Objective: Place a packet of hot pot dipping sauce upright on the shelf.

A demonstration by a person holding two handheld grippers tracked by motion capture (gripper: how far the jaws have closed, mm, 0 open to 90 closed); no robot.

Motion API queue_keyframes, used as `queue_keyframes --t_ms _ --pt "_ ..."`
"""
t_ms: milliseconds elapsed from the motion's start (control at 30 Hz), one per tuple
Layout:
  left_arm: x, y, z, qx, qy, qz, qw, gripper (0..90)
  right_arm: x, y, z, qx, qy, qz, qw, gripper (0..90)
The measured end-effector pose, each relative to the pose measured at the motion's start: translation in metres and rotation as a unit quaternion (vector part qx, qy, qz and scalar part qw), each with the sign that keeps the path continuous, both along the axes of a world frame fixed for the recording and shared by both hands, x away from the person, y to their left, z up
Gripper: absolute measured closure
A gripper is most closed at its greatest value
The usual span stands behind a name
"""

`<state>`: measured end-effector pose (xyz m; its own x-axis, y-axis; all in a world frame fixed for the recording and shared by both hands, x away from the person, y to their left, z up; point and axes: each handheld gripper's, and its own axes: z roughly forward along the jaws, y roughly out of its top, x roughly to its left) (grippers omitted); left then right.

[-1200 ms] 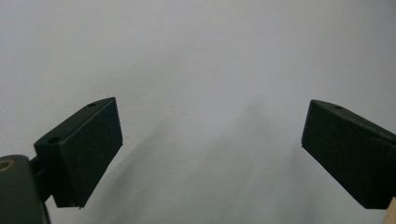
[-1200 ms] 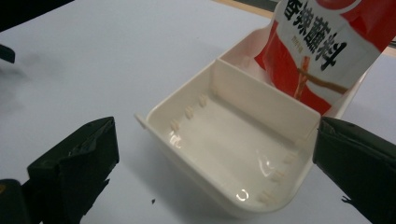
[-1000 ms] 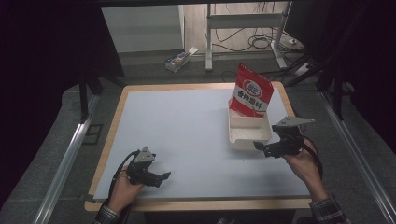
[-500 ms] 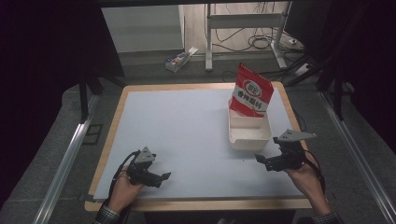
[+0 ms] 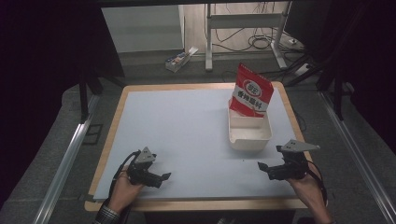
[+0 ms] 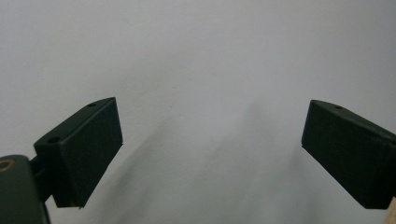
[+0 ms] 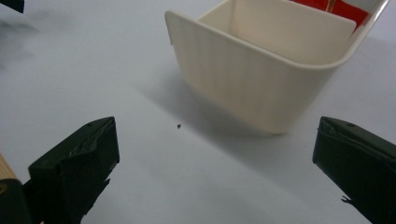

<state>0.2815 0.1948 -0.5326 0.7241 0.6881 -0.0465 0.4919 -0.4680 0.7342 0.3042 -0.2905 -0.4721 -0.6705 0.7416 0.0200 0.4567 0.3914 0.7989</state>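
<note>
A cream plastic bin [image 5: 250,134] stands on the right half of the white table mat [image 5: 187,126]. A red snack bag [image 5: 251,95] leans upright in the bin's far end. My right gripper [image 5: 265,169] hovers near the front edge, a short way in front of the bin, open and holding nothing. In the right gripper view the open right gripper [image 7: 215,154] faces the bin's near wall [image 7: 252,88], and a strip of the red bag [image 7: 345,7] shows behind it. My left gripper [image 5: 163,177] rests at the front left, open and empty; in the left gripper view the left gripper [image 6: 212,144] looks onto bare mat.
The wooden table rim [image 5: 196,204] runs along the front edge under both hands. A small dark speck [image 7: 179,125] lies on the mat before the bin. Metal rails [image 5: 70,154] flank the table, and a power strip [image 5: 180,58] and cables lie on the floor beyond.
My right gripper has drawn back from the bin's near right corner toward the front edge. The left gripper, bin and bag have stayed where they were.
</note>
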Motion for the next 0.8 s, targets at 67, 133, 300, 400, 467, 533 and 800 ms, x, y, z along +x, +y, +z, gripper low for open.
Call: queue_keyframes --t_ms 67,133,300,400,467,533,800 --pt "0.0 0.0 0.0 0.001 0.0 0.0 1.0 5.3 -0.001 -0.001 -0.001 -0.001 0.0 0.0 1.0 0.4" --pt "0.0 -0.001 0.0 0.002 0.0 -0.001 1.0 5.3 -0.003 -0.002 -0.005 -0.005 0.003 0.0 1.0 0.4" --pt "0.0 -0.001 0.0 0.004 0.0 -0.003 1.0 5.3 -0.004 -0.002 -0.016 -0.015 0.013 -0.003 0.9998 0.3" --pt "0.0 -0.001 -0.001 0.007 0.001 -0.004 1.0 5.3 -0.003 -0.001 -0.023 -0.024 0.02 -0.002 0.9995 0.4" --pt "0.0 -0.001 -0.001 0.008 0.001 -0.004 1.0 5.3 -0.002 -0.001 -0.025 -0.024 0.021 -0.002 0.9995 0.4" --pt "0.0 -0.002 -0.001 0.008 0.001 -0.005 1.0 5.3 -0.001 -0.001 -0.029 -0.026 0.024 -0.001 0.9994 0.4" --pt "0.0 -0.003 -0.001 0.007 -0.001 -0.006 1.0 5.3 0.003 -0.006 -0.035 -0.035 0.024 -0.009 0.999 0.3"
